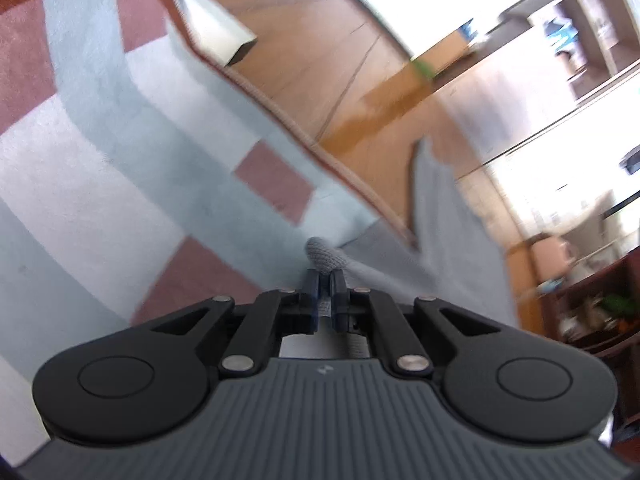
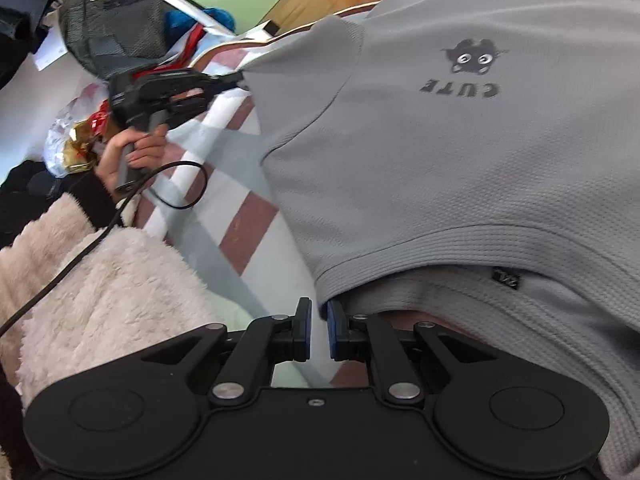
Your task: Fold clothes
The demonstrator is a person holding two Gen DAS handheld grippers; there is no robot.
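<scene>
Nearest, right gripper (image 2: 319,330) at the collar edge of the grey T-shirt (image 2: 460,160), jaws a slit apart, pads not clearly biting cloth; likely to slide off once pulled. Farther left, left gripper (image 2: 240,79) clamped on the sleeve hem, thin bite only, prone to slipping under a hard tug. Shirt spread face up on the checked blanket (image 2: 248,220); uneven pull risks a crooked fold. Loose cable (image 2: 176,188) could snag.
</scene>
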